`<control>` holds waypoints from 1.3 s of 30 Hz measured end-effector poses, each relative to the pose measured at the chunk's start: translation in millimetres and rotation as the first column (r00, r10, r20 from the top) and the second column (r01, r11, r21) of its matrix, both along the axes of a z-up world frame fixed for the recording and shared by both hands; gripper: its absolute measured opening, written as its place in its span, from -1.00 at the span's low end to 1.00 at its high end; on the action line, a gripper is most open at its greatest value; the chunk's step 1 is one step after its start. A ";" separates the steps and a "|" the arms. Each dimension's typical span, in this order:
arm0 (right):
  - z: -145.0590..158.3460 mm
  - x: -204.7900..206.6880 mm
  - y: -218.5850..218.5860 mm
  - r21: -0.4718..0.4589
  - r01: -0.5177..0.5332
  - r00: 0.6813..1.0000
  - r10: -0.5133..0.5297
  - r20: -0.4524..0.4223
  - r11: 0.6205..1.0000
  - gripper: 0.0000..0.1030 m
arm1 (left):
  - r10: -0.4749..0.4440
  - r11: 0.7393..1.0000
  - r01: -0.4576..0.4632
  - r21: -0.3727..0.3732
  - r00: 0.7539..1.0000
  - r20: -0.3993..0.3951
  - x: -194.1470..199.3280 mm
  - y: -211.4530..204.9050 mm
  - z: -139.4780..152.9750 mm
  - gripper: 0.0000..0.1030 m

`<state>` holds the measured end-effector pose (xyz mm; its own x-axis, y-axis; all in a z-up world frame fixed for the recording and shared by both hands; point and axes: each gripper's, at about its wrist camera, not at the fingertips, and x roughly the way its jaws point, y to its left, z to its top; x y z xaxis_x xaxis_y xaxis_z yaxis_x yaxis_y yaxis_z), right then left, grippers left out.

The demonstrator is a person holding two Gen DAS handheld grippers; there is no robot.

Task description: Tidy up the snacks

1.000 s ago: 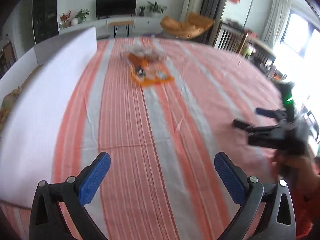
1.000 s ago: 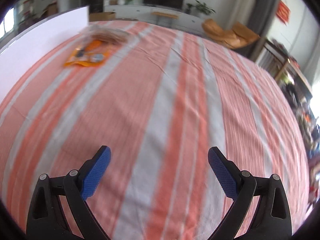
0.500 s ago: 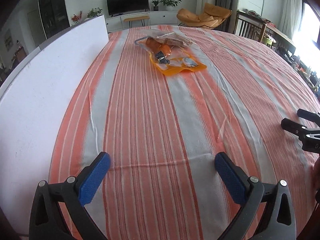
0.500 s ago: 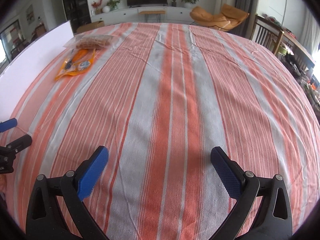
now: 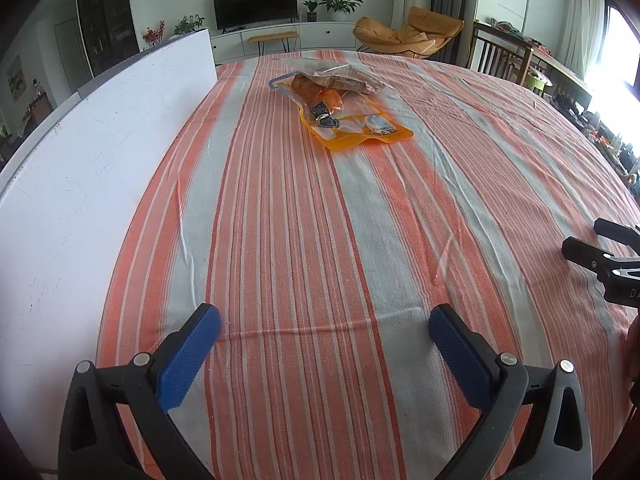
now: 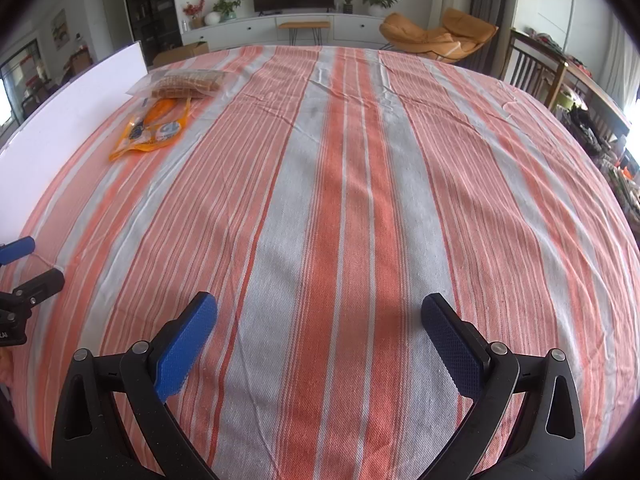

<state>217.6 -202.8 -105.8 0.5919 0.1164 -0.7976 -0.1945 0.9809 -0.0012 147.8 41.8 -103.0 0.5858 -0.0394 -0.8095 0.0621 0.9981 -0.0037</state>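
Your left claw (image 5: 324, 336) is spread wide over the striped tabletop (image 5: 360, 220) with nothing between its blue pads. Your right claw (image 6: 320, 326) has just been opening and also stands wide and empty. The orange snack pouch (image 5: 356, 126) lies far ahead near the white board (image 5: 100, 152), with a clear bag of biscuits (image 5: 340, 78) overlapping its far end.

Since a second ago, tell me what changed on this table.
Both views swung to face the snacks squarely, and the right tool has just been opening, with nothing between its pads. Nothing was picked up or released. The orange snack pouch and clear cracker bag stayed put on the striped tablecloth; left tool open.
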 end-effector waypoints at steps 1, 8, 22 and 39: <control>0.0 0.0 0.0 0.000 0.000 1.000 0.000 0.000 1.000 0.99 | 0.000 1.000 0.000 0.000 1.000 0.000 -0.1 0.1 0.0 1.00; 0.0 0.1 0.1 0.000 0.000 1.000 0.000 0.000 1.000 0.99 | -0.004 1.000 0.004 0.017 1.000 0.001 2.3 -1.1 -2.5 1.00; 0.0 0.2 -0.2 -0.001 0.000 1.000 0.000 -0.001 1.000 0.99 | 0.067 0.998 -0.067 0.002 0.998 -0.001 -9.3 20.0 -3.6 1.00; 48.5 99.1 81.9 0.193 -0.177 0.981 0.189 -0.045 0.965 0.96 | 0.067 0.998 -0.067 -0.002 0.998 0.000 -7.8 19.7 -3.9 1.00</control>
